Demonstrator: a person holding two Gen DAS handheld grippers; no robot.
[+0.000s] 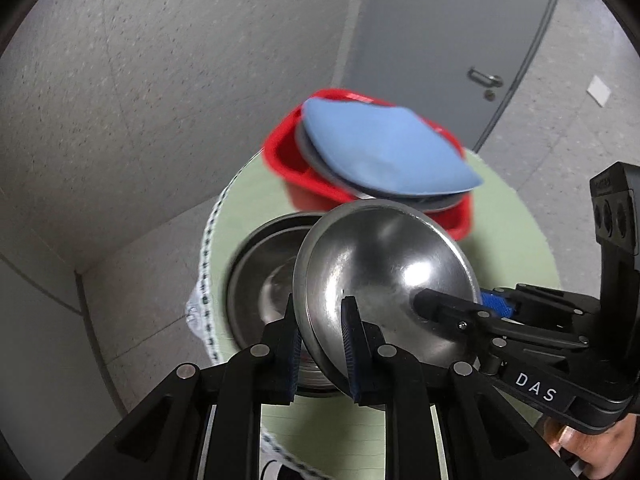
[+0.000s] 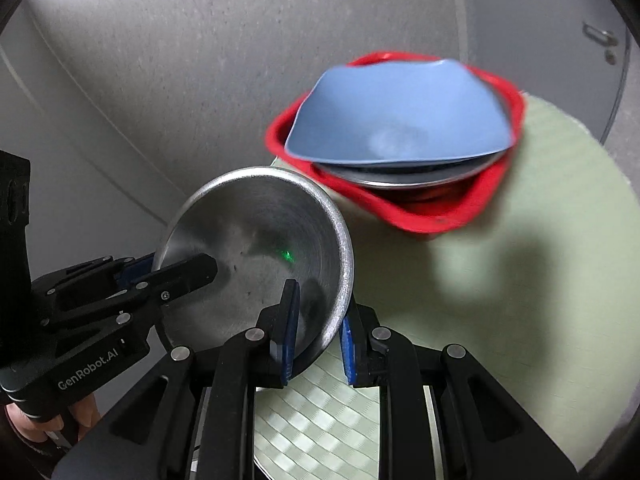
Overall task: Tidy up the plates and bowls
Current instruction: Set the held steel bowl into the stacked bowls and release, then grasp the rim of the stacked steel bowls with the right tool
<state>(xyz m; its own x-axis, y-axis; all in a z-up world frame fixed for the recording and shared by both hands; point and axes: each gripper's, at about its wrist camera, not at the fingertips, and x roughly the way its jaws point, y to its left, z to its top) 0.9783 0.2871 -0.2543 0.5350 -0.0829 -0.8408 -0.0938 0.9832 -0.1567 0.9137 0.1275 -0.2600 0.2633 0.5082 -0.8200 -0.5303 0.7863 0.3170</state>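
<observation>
Red basin [image 2: 424, 216] contents partly hidden: blue plate [image 2: 400, 124] atop steel dishes, blurred. Both my left gripper [image 1: 320, 344] and right gripper [image 2: 316, 332] clamp the steel bowl's [image 1: 384, 272] rim, raised tilted above the green table [image 2: 520, 280]. Second steel bowl [image 1: 260, 280] sits beneath.

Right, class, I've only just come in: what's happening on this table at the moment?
A person holds a steel bowl tilted above the green table, with the left hand-held gripper and the right hand-held gripper each clamped on its rim. Behind it, a red tub holds stacked dishes topped by a blue plate. Another steel bowl sits beneath.
</observation>
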